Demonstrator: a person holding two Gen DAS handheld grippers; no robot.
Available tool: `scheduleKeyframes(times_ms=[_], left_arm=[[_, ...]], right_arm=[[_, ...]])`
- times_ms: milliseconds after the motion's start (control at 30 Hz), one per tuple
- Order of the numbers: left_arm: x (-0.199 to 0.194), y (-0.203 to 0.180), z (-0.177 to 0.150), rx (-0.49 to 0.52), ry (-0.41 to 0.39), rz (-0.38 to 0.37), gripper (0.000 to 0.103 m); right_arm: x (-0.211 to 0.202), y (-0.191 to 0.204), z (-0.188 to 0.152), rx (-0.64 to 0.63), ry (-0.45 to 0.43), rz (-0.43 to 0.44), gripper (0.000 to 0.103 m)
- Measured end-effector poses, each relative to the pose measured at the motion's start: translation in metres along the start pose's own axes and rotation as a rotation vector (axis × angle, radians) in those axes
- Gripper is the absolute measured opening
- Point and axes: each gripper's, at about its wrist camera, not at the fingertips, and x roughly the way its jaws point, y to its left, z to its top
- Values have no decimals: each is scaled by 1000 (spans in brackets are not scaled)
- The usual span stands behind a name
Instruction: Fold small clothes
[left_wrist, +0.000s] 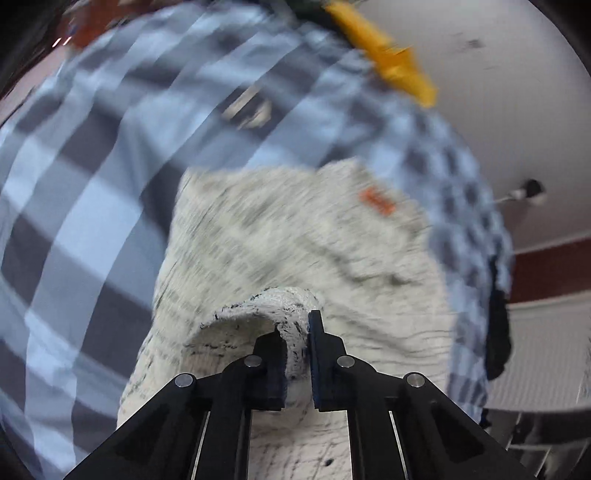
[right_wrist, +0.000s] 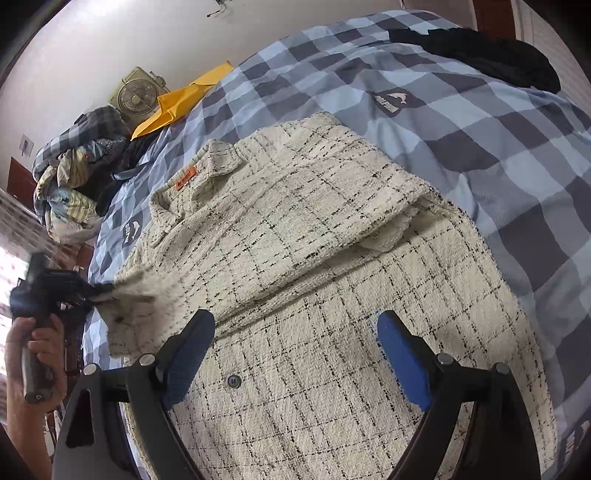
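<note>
A cream tweed jacket (right_wrist: 295, 229) with black check lines and an orange label (right_wrist: 185, 178) lies on a blue checked bed sheet (right_wrist: 480, 129), one side folded over. My left gripper (left_wrist: 297, 332) is shut on an edge of the jacket (left_wrist: 295, 240); it also shows in the right wrist view (right_wrist: 98, 291) at the jacket's left edge, held by a hand. My right gripper (right_wrist: 295, 332) is open and empty, just above the jacket's lower part near a dark button (right_wrist: 232, 380).
A yellow cloth (right_wrist: 177, 103) and a heap of clothes (right_wrist: 74, 166) lie at the bed's far left. A black garment (right_wrist: 480, 55) lies at the far right. A small fan (right_wrist: 135, 98) stands by the white wall.
</note>
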Motion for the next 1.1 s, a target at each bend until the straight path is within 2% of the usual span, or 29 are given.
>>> scheduleKeyframes(times_ms=[100,200,233,333,433,533,600,633,700,733,767,833,900,1033,1100], left_arm=[[-14,1,-2,59,-71,-39,8],[-1,24,8,52,-96,18,8],[5,34,9,38,-98,35,9],[29,60,12,-9,-92,5,9],[39,67,10,11,-53,-14,9],[26,63,11,64,-59,-55,14],[4,56,10,127,-103,-56,19],[-6,53,10,155,-133,-45,23],[-31,49,8,211,-212,-19,52],[-38,50,6,219,-225,-1,93],[-46,51,3,224,-238,27,103],[-59,50,-15,275,-284,41,103],[-55,47,-32,361,-257,32,103],[-18,28,-69,573,-201,165,101],[-2,21,-81,631,-185,179,101]], right_arm=[[0,3,-1,-14,0,0,88],[2,7,-3,-24,7,5,88],[2,7,-3,-27,6,7,88],[1,9,-4,-39,2,11,88],[0,12,-5,-46,1,15,88],[3,13,-6,-51,10,13,88],[5,15,-6,-55,20,16,88],[6,15,-7,-56,23,18,88],[6,18,-8,-63,28,24,88],[6,20,-9,-66,27,24,88],[5,21,-9,-70,27,25,88],[4,24,-10,-75,23,24,88],[4,25,-11,-73,24,23,88],[4,26,-11,-72,24,24,88],[4,27,-11,-73,26,22,88]])
